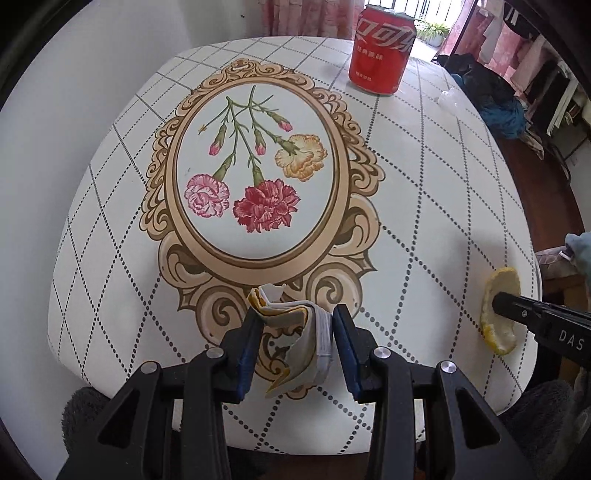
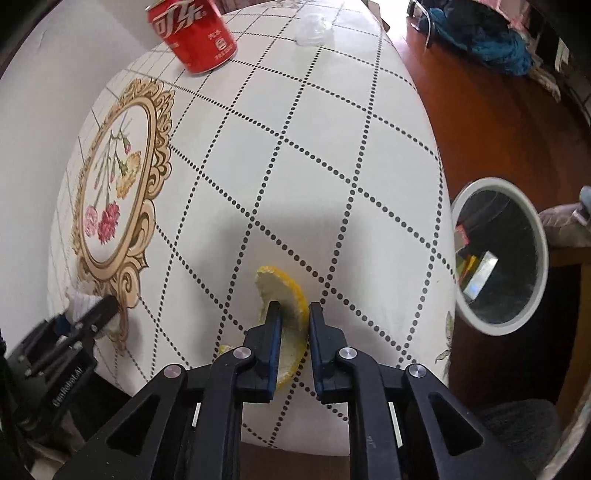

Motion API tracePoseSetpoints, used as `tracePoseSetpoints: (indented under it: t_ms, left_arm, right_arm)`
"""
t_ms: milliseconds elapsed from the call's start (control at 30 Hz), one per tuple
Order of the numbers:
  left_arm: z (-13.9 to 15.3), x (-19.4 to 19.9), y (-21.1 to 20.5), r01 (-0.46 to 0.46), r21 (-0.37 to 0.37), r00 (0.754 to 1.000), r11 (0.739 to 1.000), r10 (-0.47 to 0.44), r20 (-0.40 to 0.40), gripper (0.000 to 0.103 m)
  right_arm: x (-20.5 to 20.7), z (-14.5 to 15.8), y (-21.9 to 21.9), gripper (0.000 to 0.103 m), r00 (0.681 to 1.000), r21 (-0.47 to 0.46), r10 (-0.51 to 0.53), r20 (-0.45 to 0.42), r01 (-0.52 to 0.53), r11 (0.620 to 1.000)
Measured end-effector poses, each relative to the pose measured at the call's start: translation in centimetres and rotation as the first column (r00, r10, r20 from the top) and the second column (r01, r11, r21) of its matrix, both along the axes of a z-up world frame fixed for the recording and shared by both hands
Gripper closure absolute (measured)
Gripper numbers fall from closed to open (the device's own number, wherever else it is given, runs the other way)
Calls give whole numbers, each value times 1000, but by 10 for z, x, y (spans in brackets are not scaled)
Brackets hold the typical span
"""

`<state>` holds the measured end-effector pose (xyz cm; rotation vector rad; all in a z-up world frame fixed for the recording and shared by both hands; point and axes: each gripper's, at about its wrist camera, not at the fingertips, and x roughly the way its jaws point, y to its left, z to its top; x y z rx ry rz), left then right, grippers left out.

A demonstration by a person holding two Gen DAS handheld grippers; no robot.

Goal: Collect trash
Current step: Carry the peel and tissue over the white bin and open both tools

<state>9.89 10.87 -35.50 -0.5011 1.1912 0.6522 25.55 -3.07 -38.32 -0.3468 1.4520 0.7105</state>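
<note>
My left gripper is closed around a crumpled paper wrapper, white with yellow print, at the near edge of the table. My right gripper has its fingers around a yellow citrus peel lying on the table near the right edge; a narrow gap remains beside the right finger. The peel also shows in the left wrist view with the right gripper's finger on it. A red cola can stands at the far side of the table, and shows in the right wrist view too.
The table has a white dotted-grid cloth with a flower medallion. A crumpled clear plastic piece lies at the far right. A white-rimmed bin holding items stands on the floor right of the table. Clothes lie on furniture beyond.
</note>
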Motion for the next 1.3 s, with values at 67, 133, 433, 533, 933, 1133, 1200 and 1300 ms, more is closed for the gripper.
tracePoseSetpoints:
  t_ms: [67,133,433,533,933,1133,1200,1300]
  left_arm:
    - [9,1,-5,10,11,1000,1000,-10,11,68]
    - [18,3,-9,21,25,999,999,-22,24,68]
    - [81,41,-40,117,87,985,989,-127,118,68]
    - [100,63,-50,156,95,974,983,-169,151,68]
    - [131,199,-137,421,54,871,906,-420,255,68]
    - [87,275,-176,539,-134,828,832,-493,266,68]
    - [70,294,-183,555,-196,824,808,-502,264,67]
    - [47,322,-192,571,-291,820,767,-515,251,66]
  right_arm:
    - [2,2,-3,93,1000,18,-12,-9,12,1000]
    - [0,9,-6,96,1000,36,-18,0,18,999]
    - [19,70,-35,96,995,168,-79,63,68,984]
    - [37,96,-52,96,989,213,-118,87,97,972]
    - [132,162,-171,96,913,208,-309,266,258,943]
    - [176,118,-230,96,886,90,-369,281,359,929]
    - [187,98,-245,96,886,53,-382,264,382,922]
    - [202,67,-260,96,889,13,-400,224,408,913]
